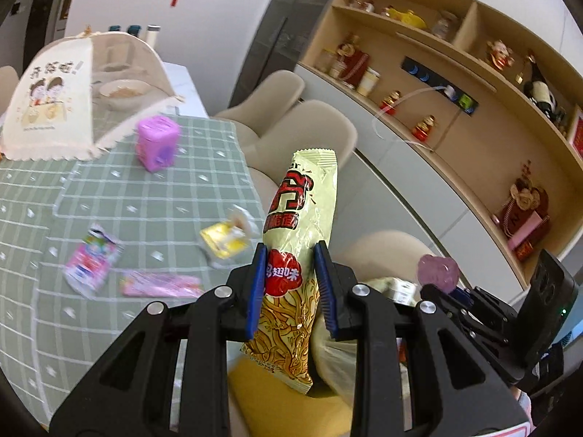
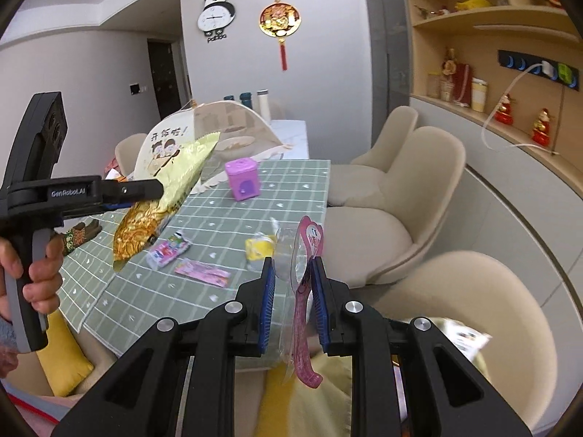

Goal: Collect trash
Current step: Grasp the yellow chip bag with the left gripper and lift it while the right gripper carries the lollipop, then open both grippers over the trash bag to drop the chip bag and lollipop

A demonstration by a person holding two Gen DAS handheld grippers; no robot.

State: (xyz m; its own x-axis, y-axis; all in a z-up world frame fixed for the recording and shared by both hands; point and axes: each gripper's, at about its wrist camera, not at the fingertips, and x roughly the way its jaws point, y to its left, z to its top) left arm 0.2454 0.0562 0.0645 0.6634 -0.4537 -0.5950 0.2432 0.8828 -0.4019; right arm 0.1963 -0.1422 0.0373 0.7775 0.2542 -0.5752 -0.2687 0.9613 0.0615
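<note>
Both hands are loaded w/ trash. Left gripper [image 1: 289, 255]: fingers closed partway, pinching a yellow-green noodle snack bag [image 1: 304, 218] across its middle; the bag stands upright, top and bottom ends hanging free. Right gripper [image 2: 293, 267]: fingers narrowed onto a pink-and-clear blister pack [image 2: 304, 255], gripped on its thin edge, tail dangling below the pads. Both items are off the tabletop [image 1: 153, 189], out past its near corner and over a beige chair [image 2: 484, 298].

Risks, as a judgement:
- The blister pack is thin, slick plastic held edge-on; a quick swing could let it swivel or slide out between the pads.
- The snack bag is soft film and mostly air; it may crumple and slump in the grip, and the long free end could catch on the chair back or table edge.
- The two grippers are close together, so the bag could brush the right one.
- No bin is in view, so the drop point can't be judged.

Still on the tabletop: a small yellow wrapper [image 1: 224, 242] w/ clear film near the edge, a pink-white pouch [image 1: 93, 258], a flat pink wrapper [image 1: 162, 284]. Those look like trash left to collect.

Also there: a purple box [image 1: 158, 142] mid-table, and a mesh food cover [image 1: 62, 98] over a bowl behind it; probably not trash. Chairs crowd the right side; the wall shelf [image 1: 455, 83] w/ ornaments is well apart.
</note>
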